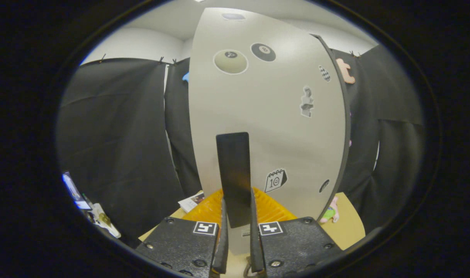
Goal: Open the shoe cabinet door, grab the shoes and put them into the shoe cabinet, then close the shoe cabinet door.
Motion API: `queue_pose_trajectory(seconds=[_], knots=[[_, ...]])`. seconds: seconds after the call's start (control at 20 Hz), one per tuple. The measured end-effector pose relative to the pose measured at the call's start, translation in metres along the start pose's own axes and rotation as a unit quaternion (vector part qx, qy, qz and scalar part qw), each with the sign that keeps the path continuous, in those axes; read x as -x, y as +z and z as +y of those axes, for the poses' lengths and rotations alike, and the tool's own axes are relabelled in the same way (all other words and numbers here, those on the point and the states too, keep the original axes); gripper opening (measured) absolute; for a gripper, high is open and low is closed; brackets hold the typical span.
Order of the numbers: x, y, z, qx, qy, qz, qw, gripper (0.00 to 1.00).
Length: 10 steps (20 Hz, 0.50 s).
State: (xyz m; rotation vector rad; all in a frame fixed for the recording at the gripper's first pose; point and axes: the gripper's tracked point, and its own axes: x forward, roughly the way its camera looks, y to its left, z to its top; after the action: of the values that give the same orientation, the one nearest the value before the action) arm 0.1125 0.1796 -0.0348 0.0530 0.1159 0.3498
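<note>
I've got the tongs [237,216] narrowed onto the door's dark handle [233,173], one finger on each side of it, and from here they look clamped on it, holding the handle and nothing else. The door [265,127] stands right in front of me, pale grey and dotted with stickers, its dark edge running down the side. I can't tell whether I'm opening or closing, since the inside of the cabinet is hidden behind the panel, and I can't pick out the shoes. My worry now is the grip: the handle is a slim, smooth plate, so if I swing the arc wrong or pull at an angle the fingers could slide off and let the door go. Pulling too hard could also rock the whole cabinet on the worktop [350,224]. Something yellow and ribbed [271,208] lies at the foot of the door, and I judge a swinging panel might catch or drag it. The worktop is light wood, with a small green and pink object [329,212] beyond the door's edge and some printed paper [192,200] on the other side. Black cloth [119,146] hangs round the booth, white wall above.
</note>
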Motion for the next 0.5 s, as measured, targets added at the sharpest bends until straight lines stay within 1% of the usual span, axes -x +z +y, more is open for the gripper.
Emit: queue_pose_trajectory(seconds=[0.15, 0.35, 0.5], knots=[[0.031, -0.005, -0.019, -0.011, -0.015, -0.001, 1.0, 0.26], [0.077, -0.013, -0.055, -0.008, -0.046, -0.01, 0.999, 0.24], [0.101, -0.016, -0.084, -0.017, -0.067, -0.013, 0.998, 0.22]])
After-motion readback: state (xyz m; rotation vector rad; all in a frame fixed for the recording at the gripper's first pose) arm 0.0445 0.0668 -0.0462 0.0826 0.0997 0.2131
